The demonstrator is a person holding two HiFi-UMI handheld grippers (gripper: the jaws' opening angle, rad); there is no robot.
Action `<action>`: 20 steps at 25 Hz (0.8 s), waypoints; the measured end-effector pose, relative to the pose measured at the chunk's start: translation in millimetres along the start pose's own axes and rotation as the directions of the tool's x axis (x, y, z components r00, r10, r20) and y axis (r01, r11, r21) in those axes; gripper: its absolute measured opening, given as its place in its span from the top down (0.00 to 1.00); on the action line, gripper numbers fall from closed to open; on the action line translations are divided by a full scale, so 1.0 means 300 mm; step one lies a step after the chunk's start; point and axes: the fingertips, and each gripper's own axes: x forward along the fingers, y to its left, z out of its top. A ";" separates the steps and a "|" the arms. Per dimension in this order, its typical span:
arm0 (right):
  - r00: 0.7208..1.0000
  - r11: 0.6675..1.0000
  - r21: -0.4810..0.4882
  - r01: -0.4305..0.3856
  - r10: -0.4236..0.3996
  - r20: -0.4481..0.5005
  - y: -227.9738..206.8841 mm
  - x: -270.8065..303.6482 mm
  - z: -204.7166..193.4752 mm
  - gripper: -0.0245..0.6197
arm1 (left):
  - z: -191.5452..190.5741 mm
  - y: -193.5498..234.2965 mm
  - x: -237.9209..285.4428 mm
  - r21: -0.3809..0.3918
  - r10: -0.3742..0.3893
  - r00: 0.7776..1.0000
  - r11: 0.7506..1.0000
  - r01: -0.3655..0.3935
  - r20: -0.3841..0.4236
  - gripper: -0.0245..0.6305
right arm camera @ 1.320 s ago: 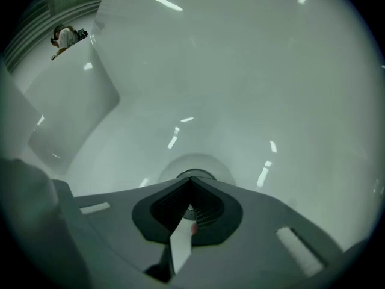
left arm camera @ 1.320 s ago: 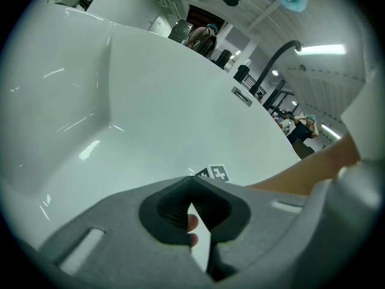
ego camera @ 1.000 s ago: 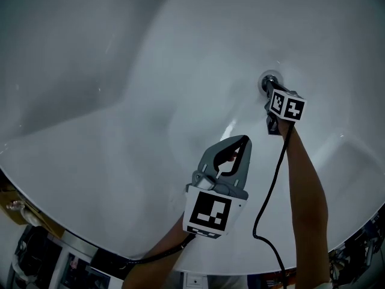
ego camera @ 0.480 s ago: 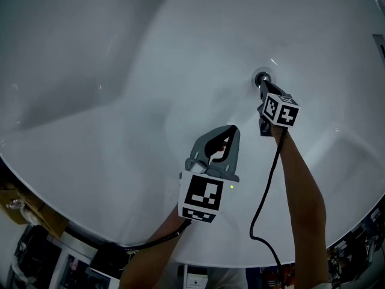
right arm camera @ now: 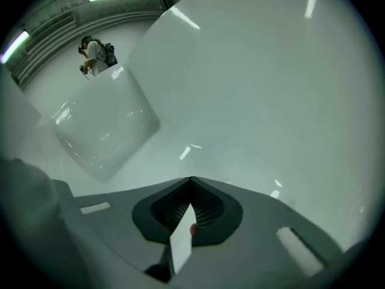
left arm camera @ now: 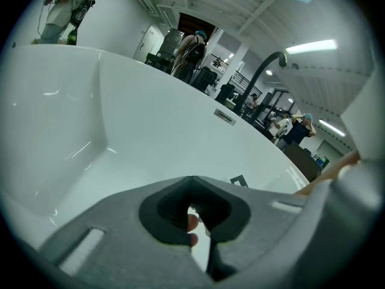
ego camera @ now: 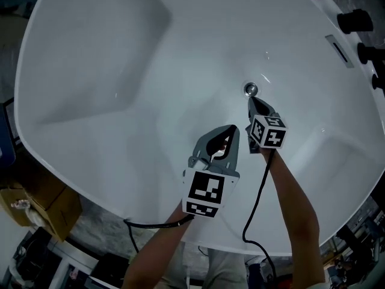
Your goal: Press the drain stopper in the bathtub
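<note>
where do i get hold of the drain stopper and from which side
The drain stopper is a small round cap lying low in the bathtub floor, so there is little rim to pinch. Probably best to come down from above and bear on the middle of its top face with the shut right gripper, whose tip is just beside it.

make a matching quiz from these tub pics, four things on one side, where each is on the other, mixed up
1 drain stopper
2 left hand-held gripper
3 cardboard box
4 black knobs

a outside the tub, lower left
b tub rim, upper right
c tub floor, just beyond the right hand-held gripper
d above the tub floor, shut

Pairs: 1-c, 2-d, 3-a, 4-b
</note>
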 end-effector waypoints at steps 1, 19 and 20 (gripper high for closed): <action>1.000 1.000 -0.025 0.006 -0.006 0.014 0.020 -0.043 0.016 0.96 | 0.022 -0.014 -0.027 0.011 0.000 1.000 1.000 0.000 0.002 0.96; 0.953 0.993 -0.118 -0.016 0.050 0.299 0.372 -0.883 0.384 0.96 | 0.360 -0.283 -0.567 0.174 -0.022 0.999 0.985 0.013 0.047 0.96; 0.949 0.994 -0.112 -0.018 0.052 0.312 0.392 -0.926 0.398 0.96 | 0.372 -0.298 -0.597 0.179 -0.021 0.999 0.984 0.012 0.048 0.96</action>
